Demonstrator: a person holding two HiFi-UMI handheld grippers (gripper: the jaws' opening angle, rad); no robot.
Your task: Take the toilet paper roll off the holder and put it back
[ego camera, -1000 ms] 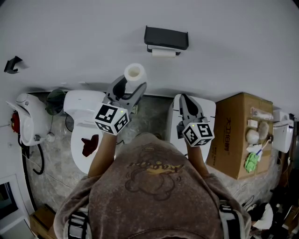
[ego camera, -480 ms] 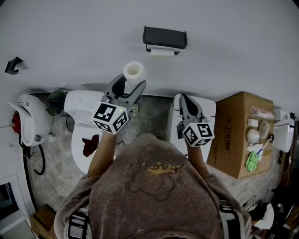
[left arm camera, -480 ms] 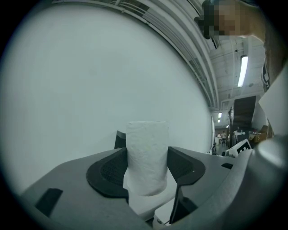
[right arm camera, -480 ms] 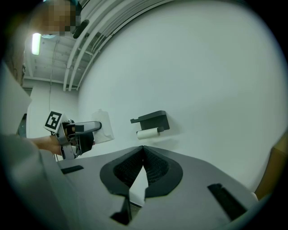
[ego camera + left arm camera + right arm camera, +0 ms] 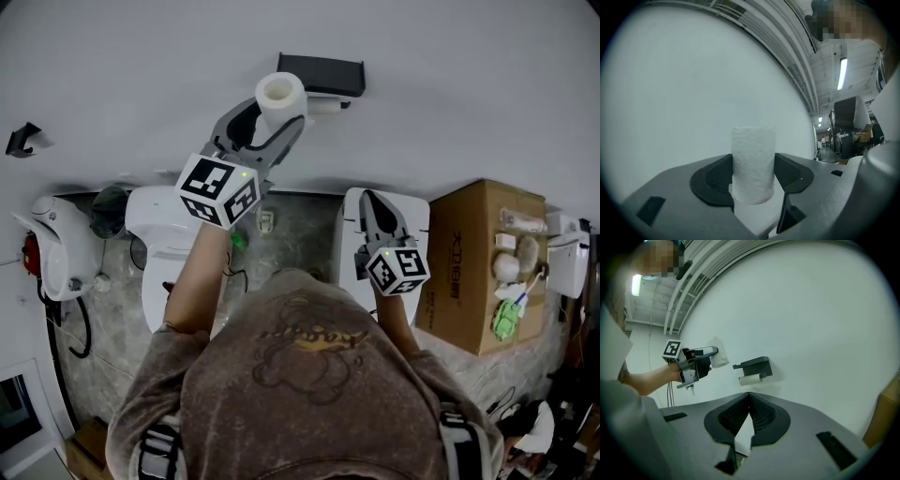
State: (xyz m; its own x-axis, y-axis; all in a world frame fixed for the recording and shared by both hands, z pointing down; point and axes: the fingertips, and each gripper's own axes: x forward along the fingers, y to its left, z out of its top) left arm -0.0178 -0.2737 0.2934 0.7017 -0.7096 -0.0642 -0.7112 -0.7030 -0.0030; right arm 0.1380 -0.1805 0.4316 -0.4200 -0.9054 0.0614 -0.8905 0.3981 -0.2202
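Observation:
A white toilet paper roll (image 5: 280,98) stands upright between my left gripper's (image 5: 273,120) jaws, which are shut on its sides. In the left gripper view the roll (image 5: 753,164) fills the gap between the dark pads, with bare white wall behind it. The black wall holder (image 5: 322,73) is just right of the roll, and another white roll (image 5: 325,105) hangs under it. My right gripper (image 5: 372,201) is lower, shut and holding nothing. Its own view shows the jaws (image 5: 749,397) meeting at the tips, the holder (image 5: 753,365) ahead and the left gripper (image 5: 696,363) with the roll (image 5: 718,357) to its left.
A white toilet (image 5: 169,246) stands below the left arm. A white lidded bin (image 5: 412,220) sits under the right gripper, with an open cardboard box (image 5: 478,272) of small items to its right. A white appliance with a hose (image 5: 52,246) is at the far left.
My left gripper has lifted the roll up and a little to the right, from above the toilet to beside the holder. The right gripper has stayed put.

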